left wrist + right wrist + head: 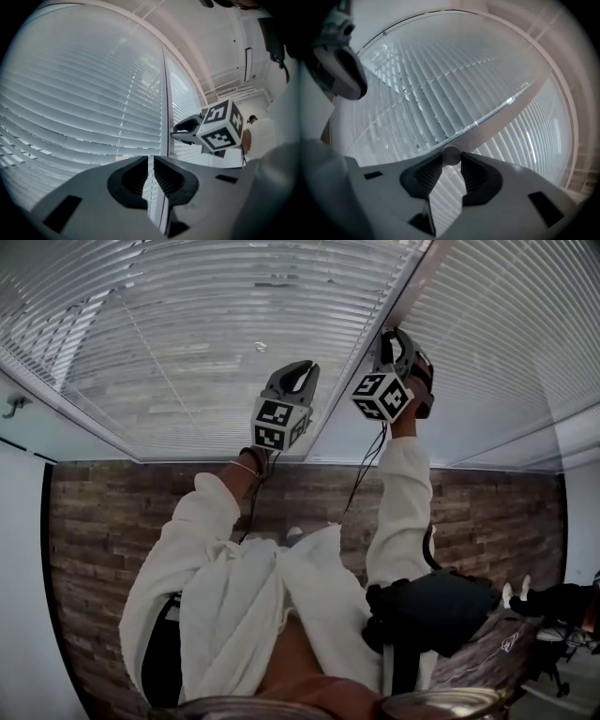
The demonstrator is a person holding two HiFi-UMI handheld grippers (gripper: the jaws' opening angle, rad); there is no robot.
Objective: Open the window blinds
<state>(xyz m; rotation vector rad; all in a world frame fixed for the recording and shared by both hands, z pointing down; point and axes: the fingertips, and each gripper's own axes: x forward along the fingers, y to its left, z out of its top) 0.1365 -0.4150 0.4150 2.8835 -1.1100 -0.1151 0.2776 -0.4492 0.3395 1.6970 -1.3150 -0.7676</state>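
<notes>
Two white slatted blinds, slats closed, cover the windows: a left blind (pixel 187 343) and a right blind (pixel 506 352), with a pale frame post (pixel 333 427) between them. My right gripper (pixel 394 337) is raised against the post. In the right gripper view it (pixel 451 159) is shut on a small round grey wand end (pixel 451 154) pinched at its fingertips. My left gripper (pixel 298 369) is held up before the left blind, beside the right one. Its jaws (pixel 151 161) stand shut to a thin slit with nothing clearly between them. The right gripper (pixel 177 132) shows touching the post.
A brick-patterned wall (pixel 112 521) runs below the windows. A small hook (pixel 13 406) sits on the white wall at left. A black bag (pixel 441 610) hangs at the person's right side, with a chair and clutter (pixel 562 615) beyond. White sleeves fill the middle.
</notes>
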